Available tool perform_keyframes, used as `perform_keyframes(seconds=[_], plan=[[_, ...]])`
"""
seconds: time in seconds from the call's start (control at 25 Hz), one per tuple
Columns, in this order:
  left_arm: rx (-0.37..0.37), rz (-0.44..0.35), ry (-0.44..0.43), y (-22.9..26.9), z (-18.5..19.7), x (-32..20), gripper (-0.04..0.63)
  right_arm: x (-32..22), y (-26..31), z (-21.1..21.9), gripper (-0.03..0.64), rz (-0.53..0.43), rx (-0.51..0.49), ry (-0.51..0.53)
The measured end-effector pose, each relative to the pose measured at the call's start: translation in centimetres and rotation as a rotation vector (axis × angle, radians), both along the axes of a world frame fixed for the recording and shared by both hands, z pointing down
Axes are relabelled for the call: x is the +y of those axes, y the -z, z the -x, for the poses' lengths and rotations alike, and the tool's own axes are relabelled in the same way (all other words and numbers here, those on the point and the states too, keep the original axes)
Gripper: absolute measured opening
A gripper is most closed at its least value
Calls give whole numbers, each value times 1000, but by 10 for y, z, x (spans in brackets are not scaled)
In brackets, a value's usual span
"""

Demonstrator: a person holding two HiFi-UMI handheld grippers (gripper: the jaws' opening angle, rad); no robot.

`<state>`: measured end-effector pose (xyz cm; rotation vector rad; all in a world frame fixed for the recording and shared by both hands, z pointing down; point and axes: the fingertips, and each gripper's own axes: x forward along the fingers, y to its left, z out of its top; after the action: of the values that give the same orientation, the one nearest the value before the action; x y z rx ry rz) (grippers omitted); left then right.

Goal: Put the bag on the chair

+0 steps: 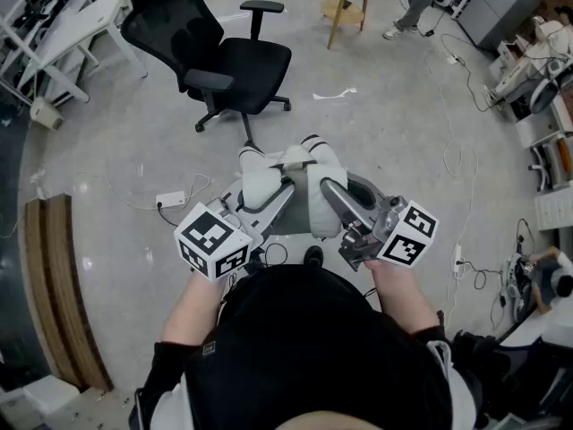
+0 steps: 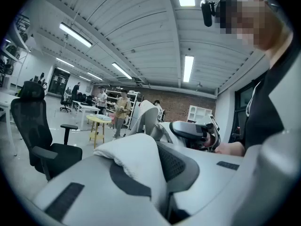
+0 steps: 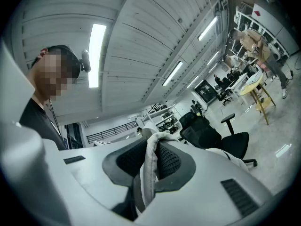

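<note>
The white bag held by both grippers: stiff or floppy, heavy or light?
Probably floppy: the bag bunches and folds where left gripper and right gripper pinch it. Likely light, since thin fabric folds carry it.

The bag (image 1: 315, 179) is white, soft and puffy. It is held up in the air, with one fold pinched in the left gripper (image 2: 149, 171) and one in the right gripper (image 3: 146, 171). The chair (image 1: 243, 68) is black, with wheels and arms. It stands upright, past the bag.
</note>
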<state>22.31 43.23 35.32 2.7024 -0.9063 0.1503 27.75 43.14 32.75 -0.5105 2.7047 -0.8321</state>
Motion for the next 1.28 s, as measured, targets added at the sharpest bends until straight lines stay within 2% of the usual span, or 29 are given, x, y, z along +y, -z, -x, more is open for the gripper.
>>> perform_keyframes(seconds=[0.4, 0.8, 0.88, 1.12, 1.28], plan=[[-12, 8, 14, -8, -2, -3, 34, -2, -11, -3, 67, 27, -6, 13], [10, 67, 14, -38, -11, -1, 34, -4, -38, -12, 69, 64, -16, 2], [12, 75, 9, -33, -26, 1, 34, -3, -32, -26, 69, 63, -25, -1], [23, 75, 8, -9, -110, -17, 34, -15, -8, -112, 69, 33, -36, 6], [38, 75, 3, -6, -134, -14, 34, -11, -4, -136, 69, 15, -32, 2]])
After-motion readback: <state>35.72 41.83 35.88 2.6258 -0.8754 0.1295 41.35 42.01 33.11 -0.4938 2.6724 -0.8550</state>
